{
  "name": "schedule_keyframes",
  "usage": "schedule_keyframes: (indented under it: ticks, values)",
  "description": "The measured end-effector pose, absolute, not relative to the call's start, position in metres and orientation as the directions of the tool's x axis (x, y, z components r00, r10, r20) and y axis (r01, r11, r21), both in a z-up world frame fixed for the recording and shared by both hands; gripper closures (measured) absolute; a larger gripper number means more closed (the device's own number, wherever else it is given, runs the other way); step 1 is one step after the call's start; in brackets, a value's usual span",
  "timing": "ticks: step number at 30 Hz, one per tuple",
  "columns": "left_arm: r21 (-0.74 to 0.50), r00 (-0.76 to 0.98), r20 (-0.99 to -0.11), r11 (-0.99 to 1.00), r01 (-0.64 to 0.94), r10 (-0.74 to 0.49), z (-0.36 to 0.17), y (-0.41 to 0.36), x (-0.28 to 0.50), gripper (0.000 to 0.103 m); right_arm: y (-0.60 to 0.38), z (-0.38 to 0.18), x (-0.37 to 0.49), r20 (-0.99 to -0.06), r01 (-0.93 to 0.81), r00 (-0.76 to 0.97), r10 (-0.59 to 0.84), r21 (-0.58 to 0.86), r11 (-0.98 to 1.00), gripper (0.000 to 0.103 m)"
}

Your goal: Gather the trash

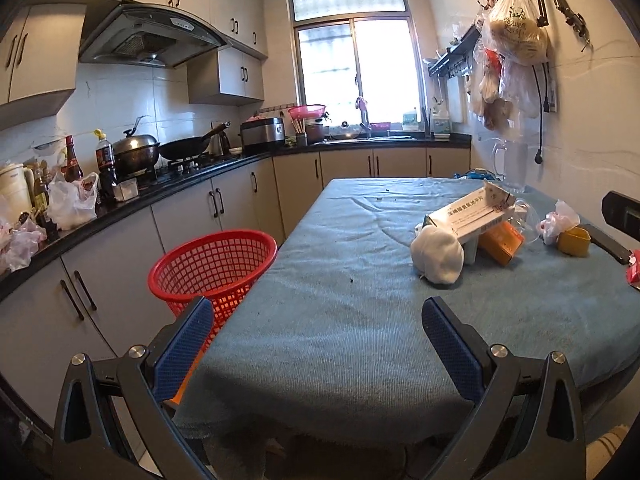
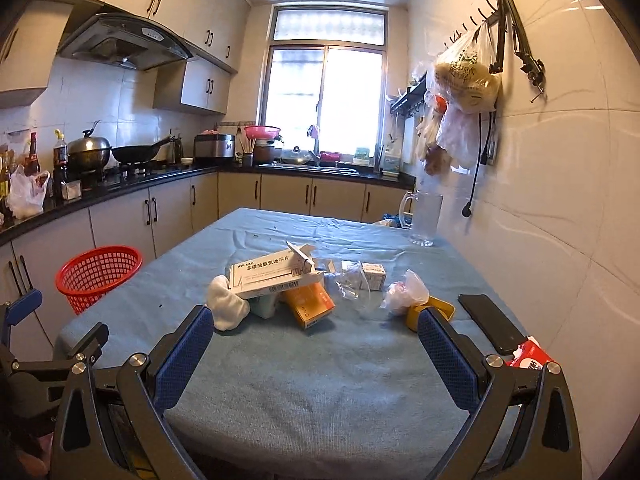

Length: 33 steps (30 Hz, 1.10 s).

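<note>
A heap of trash lies on the blue-covered table (image 2: 320, 380): a white medicine box (image 2: 276, 278), an orange box (image 2: 312, 304), a white wad (image 2: 226, 306), clear plastic wrap (image 2: 354, 282), a small box (image 2: 374, 276) and a crumpled bag (image 2: 402, 292). The heap also shows in the left wrist view, with the white box (image 1: 472, 216) and wad (image 1: 438, 254). A red mesh basket (image 1: 212, 270) stands on the floor left of the table (image 1: 340, 320); it also shows in the right wrist view (image 2: 98, 276). My left gripper (image 1: 318, 344) is open and empty at the table's near left edge. My right gripper (image 2: 316, 356) is open and empty, short of the heap.
A yellow cup (image 2: 432, 312), a black phone (image 2: 490, 322) and a red packet (image 2: 530, 356) lie at the table's right. A glass jug (image 2: 426, 218) stands at the far right corner. Kitchen counter (image 1: 120, 204) runs along the left; bags (image 2: 464, 80) hang on the right wall.
</note>
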<state>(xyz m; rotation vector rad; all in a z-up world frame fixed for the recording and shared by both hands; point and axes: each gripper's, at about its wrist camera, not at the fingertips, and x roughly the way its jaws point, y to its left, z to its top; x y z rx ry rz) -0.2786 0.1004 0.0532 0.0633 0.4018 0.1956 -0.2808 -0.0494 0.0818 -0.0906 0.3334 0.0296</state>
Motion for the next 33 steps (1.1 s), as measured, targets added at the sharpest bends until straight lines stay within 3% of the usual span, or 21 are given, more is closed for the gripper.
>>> schedule_keyframes:
  ticks: [33]
  values:
    - [0.098, 0.901, -0.388, 0.981, -0.170, 0.195, 0.048, 0.099, -0.278, 0.000, -0.051, 0.068, -0.268, -0.401, -0.058, 0.916, 0.024, -0.074, 0.996, 0.000]
